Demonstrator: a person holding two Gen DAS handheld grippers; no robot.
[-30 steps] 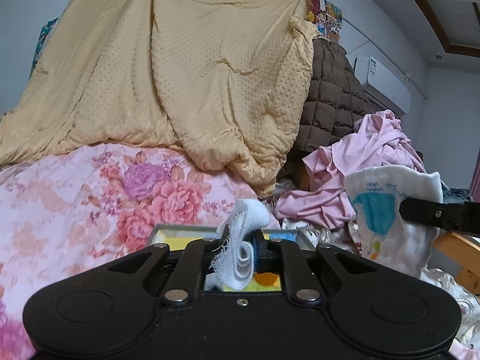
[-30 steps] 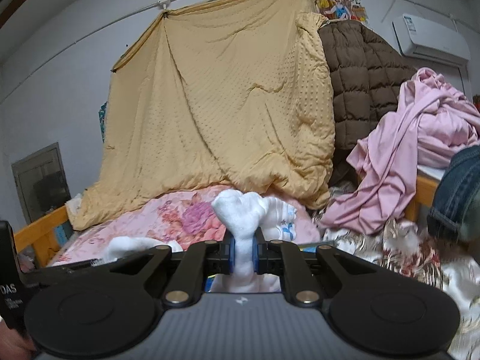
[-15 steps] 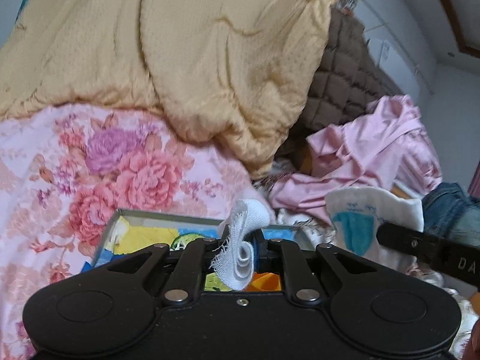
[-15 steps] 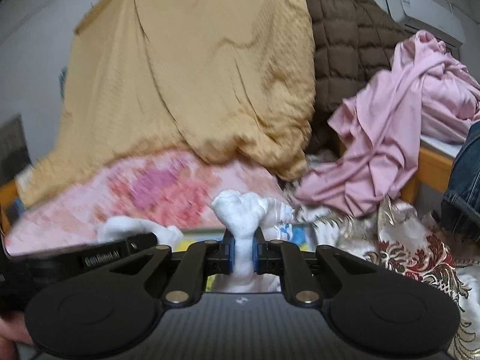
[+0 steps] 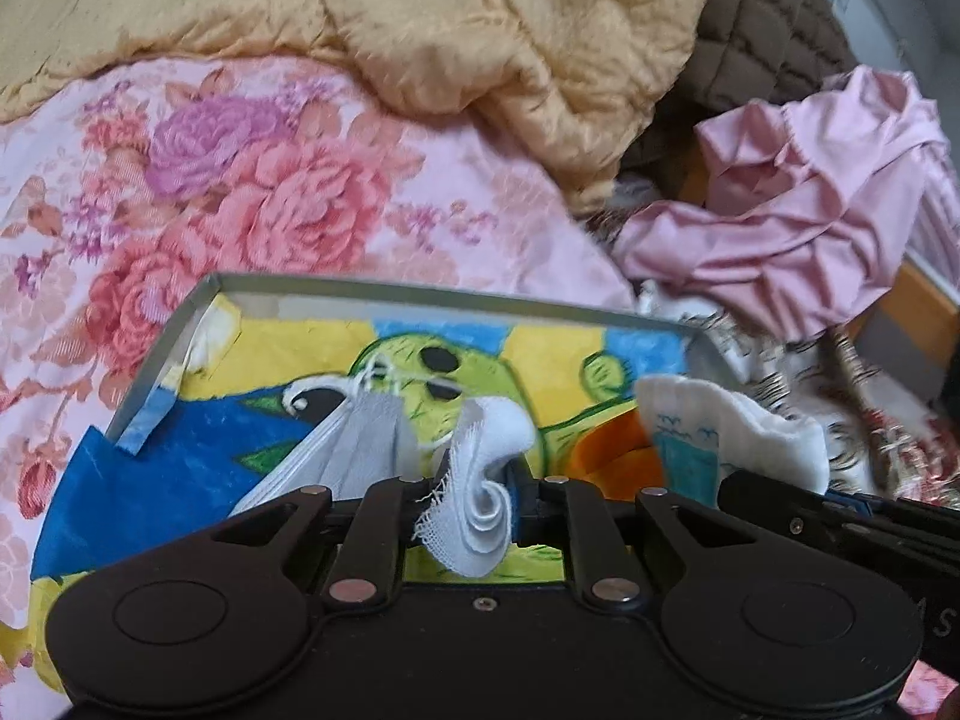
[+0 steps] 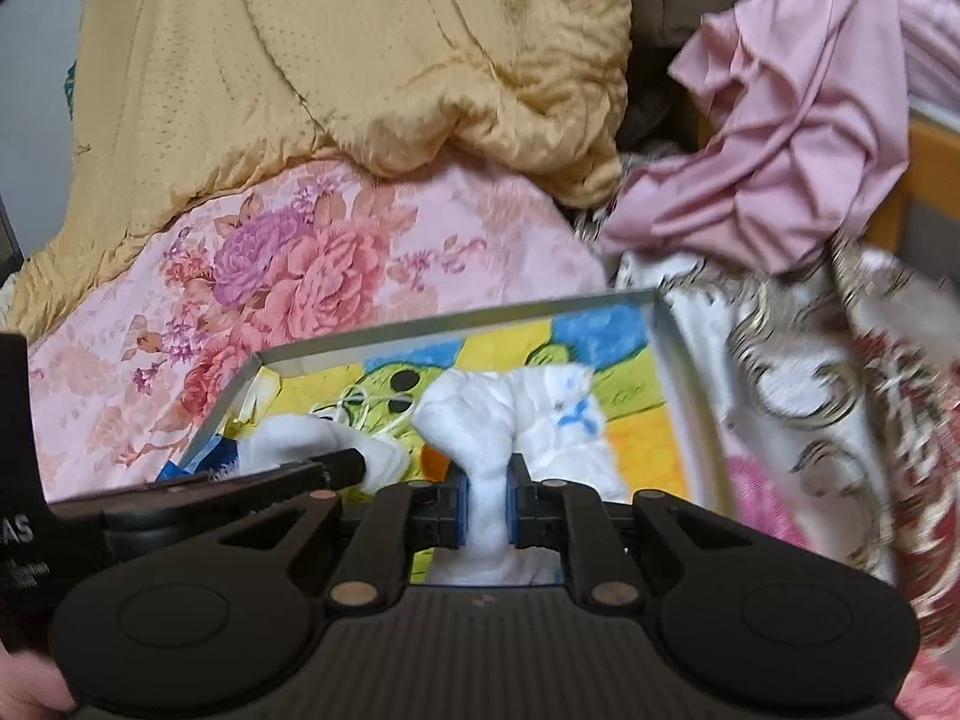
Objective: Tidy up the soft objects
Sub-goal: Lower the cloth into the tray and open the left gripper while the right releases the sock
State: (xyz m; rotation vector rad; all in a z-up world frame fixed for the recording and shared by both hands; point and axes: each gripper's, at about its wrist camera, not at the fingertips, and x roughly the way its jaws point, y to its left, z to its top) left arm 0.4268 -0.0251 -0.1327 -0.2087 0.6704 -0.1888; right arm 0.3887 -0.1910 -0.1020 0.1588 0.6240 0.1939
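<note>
Holding one white towel (image 6: 489, 420) between them, both grippers hang just above the open tray (image 5: 420, 291), which serves as the landmark; the left gripper (image 5: 480, 501) is pinched shut on a rolled, frayed corner of the cloth, and the right gripper (image 6: 487, 507) is clamped on a bunched fold of the same cloth, its blue pads pressed into the fabric. The step in hand looks like lowering the towel into the tray, and doing it well probably means keeping both grips firm until the cloth rests on the painted floor of the tray, letting the slack between the hands settle flat instead of heaping. A face mask (image 5: 336, 450) already lies inside the tray near its left wall, its ear loop trailing toward the middle, so the towel is best set to the right of it. Beyond the tray's far wall spreads the floral quilt (image 5: 252, 180), farther back the yellow blanket (image 5: 480, 30), and beyond the tray's right corner a heap of pink cloth (image 5: 798, 228)
</note>
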